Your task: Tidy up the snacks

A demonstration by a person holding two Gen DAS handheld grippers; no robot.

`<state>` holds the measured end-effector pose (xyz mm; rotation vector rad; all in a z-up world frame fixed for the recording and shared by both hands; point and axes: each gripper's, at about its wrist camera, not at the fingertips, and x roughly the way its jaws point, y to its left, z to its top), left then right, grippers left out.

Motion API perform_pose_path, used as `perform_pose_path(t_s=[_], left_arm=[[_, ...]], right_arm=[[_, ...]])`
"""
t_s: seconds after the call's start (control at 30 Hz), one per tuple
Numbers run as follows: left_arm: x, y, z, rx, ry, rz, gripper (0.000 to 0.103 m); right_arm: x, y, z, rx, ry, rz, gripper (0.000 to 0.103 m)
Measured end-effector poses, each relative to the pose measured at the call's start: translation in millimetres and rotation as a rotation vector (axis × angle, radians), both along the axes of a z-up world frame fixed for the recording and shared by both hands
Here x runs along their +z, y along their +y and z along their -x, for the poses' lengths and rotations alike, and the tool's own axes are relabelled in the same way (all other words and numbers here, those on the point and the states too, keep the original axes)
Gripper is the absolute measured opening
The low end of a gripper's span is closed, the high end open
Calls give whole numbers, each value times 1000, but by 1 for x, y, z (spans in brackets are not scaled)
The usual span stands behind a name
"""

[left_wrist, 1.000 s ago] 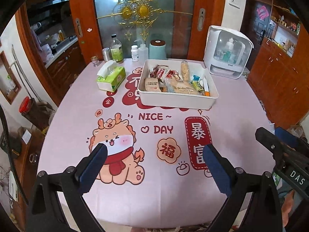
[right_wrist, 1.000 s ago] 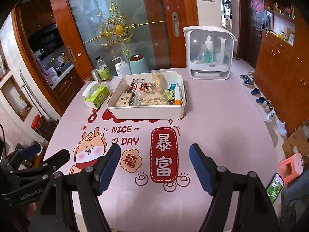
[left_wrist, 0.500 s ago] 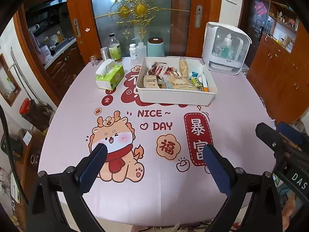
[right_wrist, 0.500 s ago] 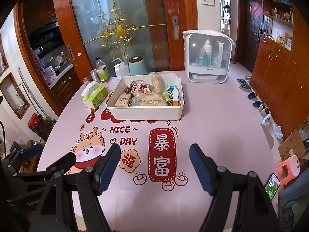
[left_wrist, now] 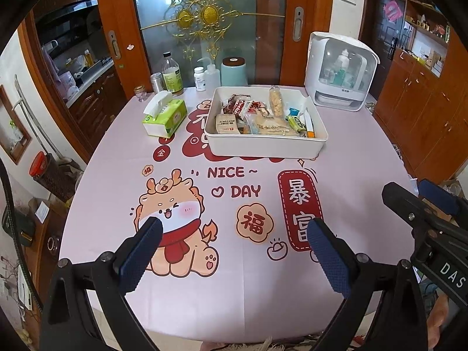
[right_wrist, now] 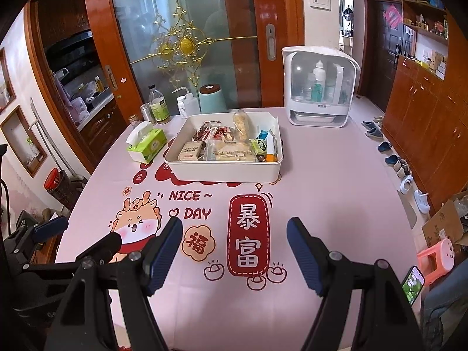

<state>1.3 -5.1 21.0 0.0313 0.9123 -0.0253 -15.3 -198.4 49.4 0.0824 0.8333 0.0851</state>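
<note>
1. On the far left of the pink printed tablecloth lies a green tissue box with a white sheet poking out of its top.
2. Behind it, along the table's back edge, stand a small glass jar, a metal can, a clear bottle with a green label, a white pill bottle, a squeeze bottle and a pale teal canister.
3. Right of the tissue box, towards the back and well apart from both grippers, sits the white bin; the snacks lie packed inside it, wrapped bars and packets side by side.
4. Further right at the back is a white cabinet with a clear door, bottles inside.
5. Over the near edge, the left gripper hangs above the cartoon dragon print, jaws spread wide and holding nothing.
6. Beside it to the right, the right gripper hovers above the red banner print, its jaws likewise parted and empty.
</note>
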Motion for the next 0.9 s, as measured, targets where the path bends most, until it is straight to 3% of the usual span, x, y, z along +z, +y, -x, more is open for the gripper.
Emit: perform_pose_path(t_s=[0.9], left_arm=[[-6, -3, -3, -18, 38, -3, 98]], right_arm=[[-5, -2, -5, -1, 4, -6, 75]])
